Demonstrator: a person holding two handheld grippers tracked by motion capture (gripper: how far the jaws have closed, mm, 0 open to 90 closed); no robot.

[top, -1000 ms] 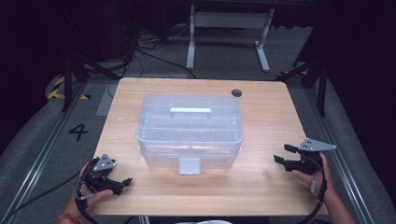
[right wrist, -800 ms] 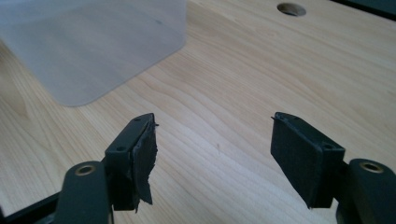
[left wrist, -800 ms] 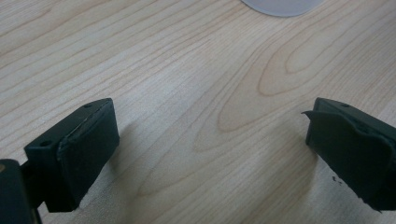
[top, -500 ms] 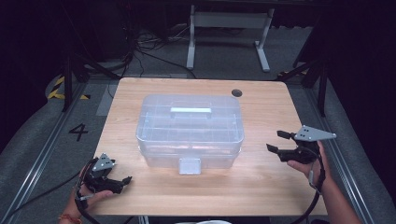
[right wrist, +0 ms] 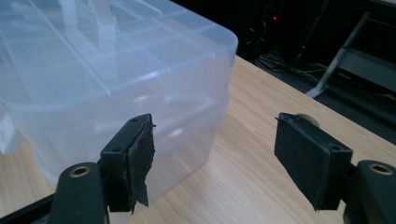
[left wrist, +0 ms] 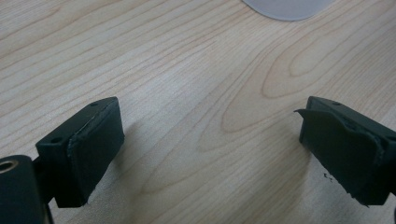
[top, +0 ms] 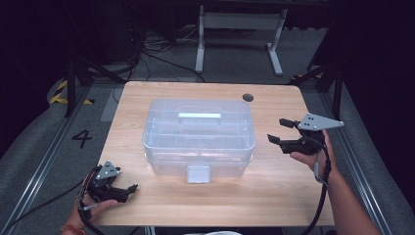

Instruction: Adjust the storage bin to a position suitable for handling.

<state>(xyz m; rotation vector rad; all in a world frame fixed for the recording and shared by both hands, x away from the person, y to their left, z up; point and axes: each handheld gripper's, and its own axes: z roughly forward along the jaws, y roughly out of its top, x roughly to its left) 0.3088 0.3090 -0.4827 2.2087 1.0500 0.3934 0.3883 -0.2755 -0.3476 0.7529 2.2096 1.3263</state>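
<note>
1. Sitting mid-table (top: 274, 196), the clear lidded box (top: 198, 134) runs its long axis left-right.
2. Right gripper (top: 283, 131), jaws apart and just opening wider with nothing between, hovers near the box's right end.
3. Left gripper (top: 128, 190), jaws apart and empty, rests farther off, near the table's front-left corner.

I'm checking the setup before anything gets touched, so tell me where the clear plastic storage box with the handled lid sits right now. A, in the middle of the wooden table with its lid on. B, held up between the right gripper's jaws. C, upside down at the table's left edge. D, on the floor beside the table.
A: the clear plastic storage box rests mid-table on the wooden table, lid on, touched by neither gripper.
</note>
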